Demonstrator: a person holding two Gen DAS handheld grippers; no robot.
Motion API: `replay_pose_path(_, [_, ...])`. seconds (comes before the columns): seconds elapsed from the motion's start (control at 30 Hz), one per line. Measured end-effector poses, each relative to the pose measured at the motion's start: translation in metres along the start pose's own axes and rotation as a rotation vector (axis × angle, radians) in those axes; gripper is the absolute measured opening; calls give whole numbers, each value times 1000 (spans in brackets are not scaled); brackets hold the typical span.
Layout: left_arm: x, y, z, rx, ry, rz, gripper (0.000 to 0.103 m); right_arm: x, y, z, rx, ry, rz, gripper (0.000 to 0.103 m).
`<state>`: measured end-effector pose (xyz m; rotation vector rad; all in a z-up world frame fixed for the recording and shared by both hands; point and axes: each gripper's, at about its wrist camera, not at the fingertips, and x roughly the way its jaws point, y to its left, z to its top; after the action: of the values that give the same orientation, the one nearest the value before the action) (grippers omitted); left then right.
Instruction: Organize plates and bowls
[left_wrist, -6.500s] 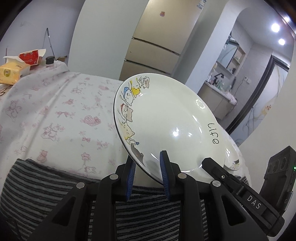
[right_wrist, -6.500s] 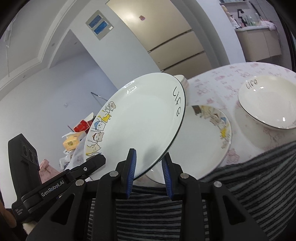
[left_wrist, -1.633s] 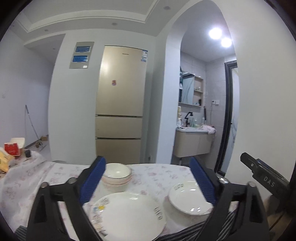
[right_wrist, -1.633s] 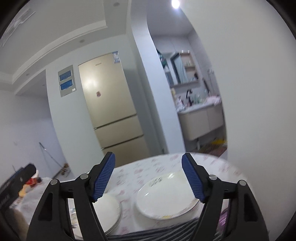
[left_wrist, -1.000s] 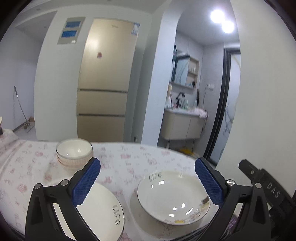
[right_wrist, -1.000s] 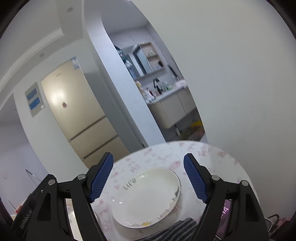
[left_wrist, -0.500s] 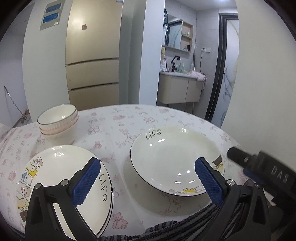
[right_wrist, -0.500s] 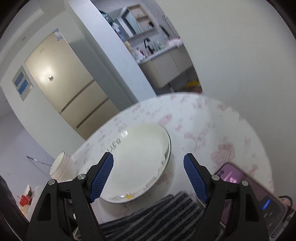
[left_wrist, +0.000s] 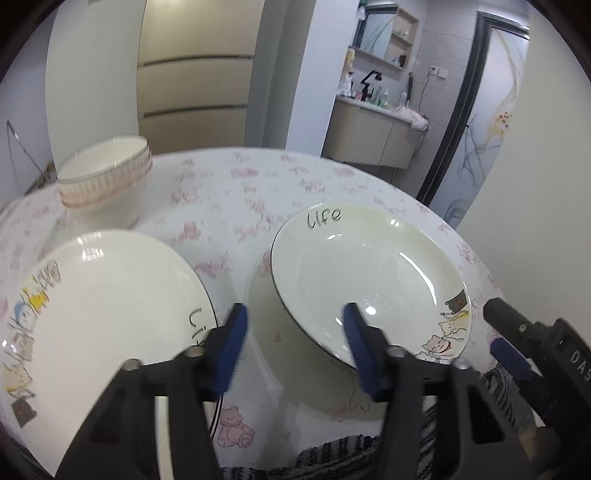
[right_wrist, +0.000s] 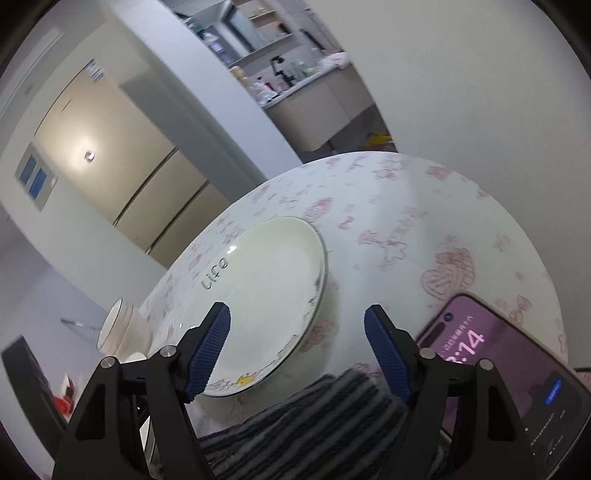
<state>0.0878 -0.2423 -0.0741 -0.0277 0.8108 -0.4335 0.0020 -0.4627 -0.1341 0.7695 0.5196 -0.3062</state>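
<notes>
With both tools spread wide and empty, left tool (left_wrist: 293, 332) straddles the deep plate (left_wrist: 369, 280) rim on the worktop (left_wrist: 236, 192); careless closing could slide it toward the phone (right_wrist: 509, 369) (right tool (right_wrist: 297, 332) flanks too).

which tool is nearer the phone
Right. The right tool is open just beside the phone; the left tool straddles the deep plate's near rim, farther off.
</notes>
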Motion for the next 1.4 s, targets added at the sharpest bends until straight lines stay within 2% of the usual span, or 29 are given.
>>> replay_pose_path(0.07, [3,2,0,-14,17,-9,45,5,3,0,-18,28,8,58])
replay_pose_path(0.13, [5,3,-1,-20,33,-16,39,10,4,-1,-22,66,22,44])
replay_pose_path(0.17, [7,4,-1,-24,40,-21,38,11,4,-1,-20,79,23,42])
replay_pose_path(0.3, [6,6,-2,-30,36,-34,38,15,4,4,-1,125,39,41])
replay_pose_path(0.47, [9,0,-2,-1,59,-52,38,38,-5,6,77,263,75,40])
replay_pose_path(0.5, [11,0,-1,0,69,-69,38,39,-8,6,94,263,72,35])
replay_pose_path(0.6, [13,2,0,-11,82,-110,38,36,-9,4,98,229,69,34])
replay_pose_path(0.67, [13,2,1,-13,87,-115,43,37,-7,2,76,228,51,32])
replay_pose_path(0.73, [15,-2,4,11,120,-130,53,40,-2,1,44,233,30,32])
replay_pose_path(0.8, [21,-9,9,50,197,-150,70,43,4,0,-3,244,7,33])
replay_pose_path(0.83, [25,-14,12,79,255,-134,70,44,7,-2,-22,244,-1,32])
replay_pose_path(0.9, [31,-19,14,91,308,-86,70,42,9,-4,-36,228,-8,32])
replay_pose_path(1.03, [39,-23,19,63,333,-60,70,43,5,-3,-20,221,-14,28])
replay_pose_path(1.1, [42,-23,22,14,350,-85,61,44,5,-3,-18,213,-12,27])
replay_pose_path(1.13, [43,-23,24,0,359,-80,61,43,5,-3,-22,210,-13,27])
replay_pose_path(1.2, [43,-25,25,-1,361,-77,53,43,5,-3,-25,208,-14,26])
replay_pose_path(1.23, [44,-26,26,2,373,-62,51,43,4,-3,-23,209,-6,22])
replay_pose_path(1.3, [48,-22,25,-11,397,-41,34,43,2,-3,-13,216,20,21])
replay_pose_path(1.33, [50,-19,25,-30,417,-39,31,43,1,-3,-6,217,27,21])
replay_pose_path(1.4, [58,-8,25,-141,489,-120,31,44,0,-3,0,218,34,21])
